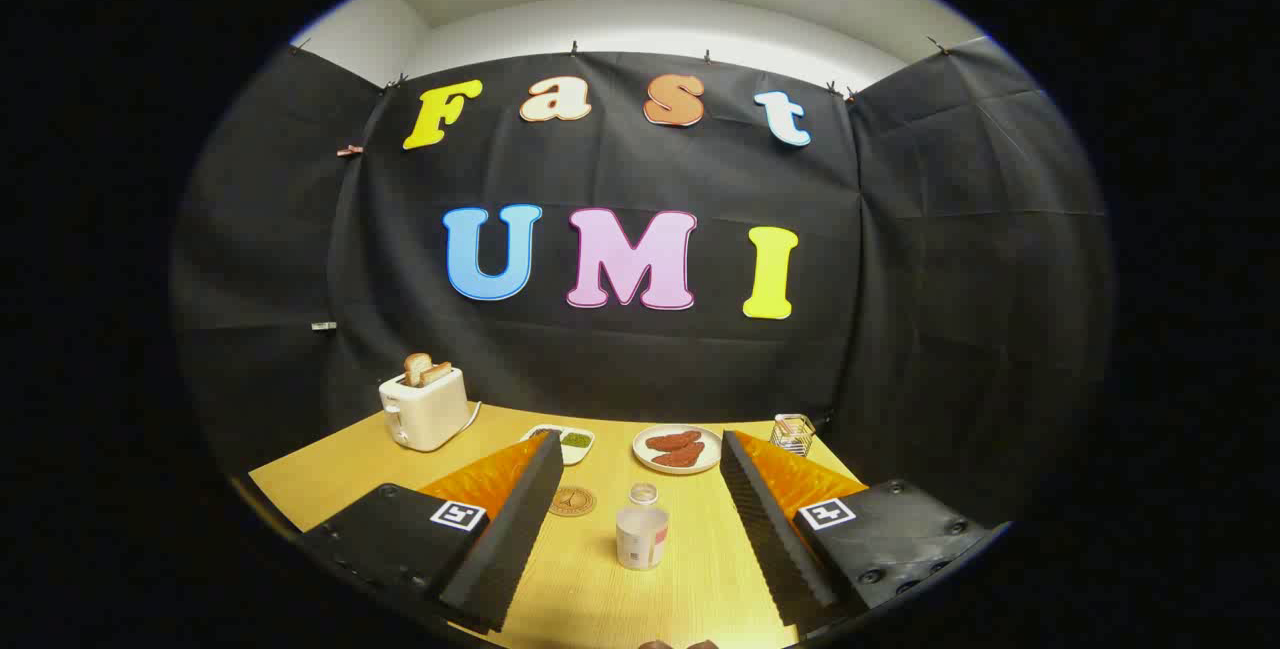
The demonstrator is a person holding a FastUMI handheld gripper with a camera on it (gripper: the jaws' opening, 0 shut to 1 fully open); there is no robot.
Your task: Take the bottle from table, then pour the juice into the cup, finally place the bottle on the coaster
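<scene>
gripper view: the gripper [640, 514] has its fingers spread wide, gripping nothing. the bottle [641, 527] stands upright on the table [330, 474] between them, touching neither. left of the bottle lies the coaster [572, 501]. beyond the bottle, a plate [677, 449] holds reddish pieces; further left a toaster [424, 409] holds toast. a small dish [572, 442] is partly hidden behind the left finger.

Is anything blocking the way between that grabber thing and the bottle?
Nothing visible does. The hand-held gripper is open, and the bottle stands on the bare table between its two fingers. The coaster lies off beside one finger, and the plate sits farther back.
</scene>
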